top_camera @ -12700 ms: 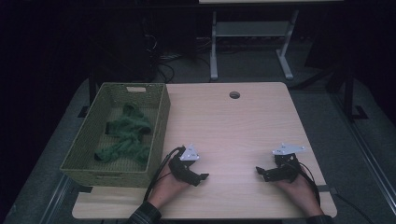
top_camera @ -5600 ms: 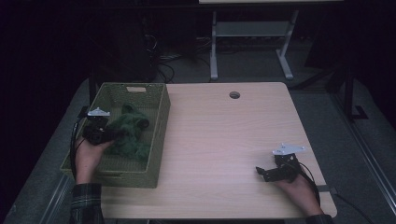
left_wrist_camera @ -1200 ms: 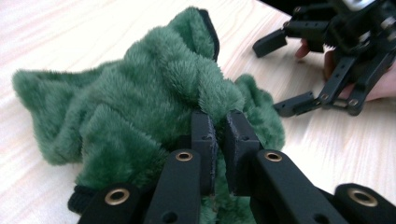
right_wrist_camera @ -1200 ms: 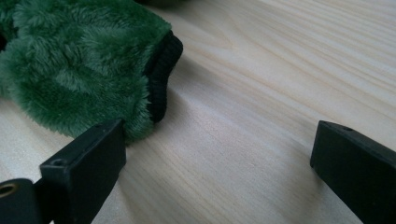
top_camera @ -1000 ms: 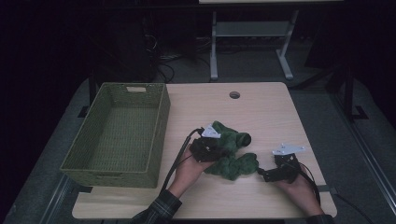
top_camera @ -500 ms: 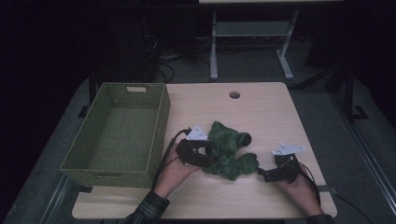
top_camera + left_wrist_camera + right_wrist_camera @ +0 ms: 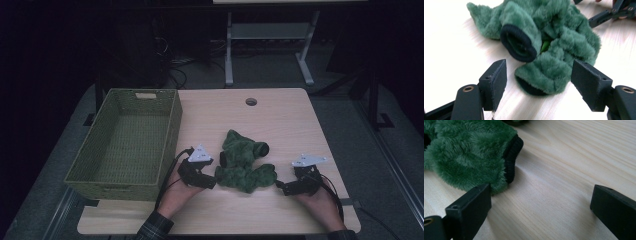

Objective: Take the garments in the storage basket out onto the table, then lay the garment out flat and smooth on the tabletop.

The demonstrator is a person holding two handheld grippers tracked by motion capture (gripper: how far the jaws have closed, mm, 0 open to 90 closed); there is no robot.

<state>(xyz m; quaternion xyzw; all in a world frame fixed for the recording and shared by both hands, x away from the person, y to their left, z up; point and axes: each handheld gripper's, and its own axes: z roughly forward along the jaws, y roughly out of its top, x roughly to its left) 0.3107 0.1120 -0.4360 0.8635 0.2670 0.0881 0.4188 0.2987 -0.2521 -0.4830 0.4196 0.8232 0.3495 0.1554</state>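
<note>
Landmark: green fuzzy garment (image 7: pixel 243 162), crumpled heap w/ dark cuffs, lying on the table (image 7: pixel 280 120), mid-front.
L tool (image 7: pixel 212 182): I have it just left of the garment, low on the table. Jaws have just been opening, now wide apart; a cuffed fold sits just ahead of the gap, pads not pressing on it.
R tool (image 7: pixel 280 187): I hold it just right of the garment's front edge, jaws spread, bare wood between them; one jaw right beside the fuzz, can't tell if touching.
Basket (image 7: pixel 95 160): green woven, well left of the garment, beyond my L tool.
Hole in table (image 7: pixel 251 101): behind the garment, nr far edge.
</note>
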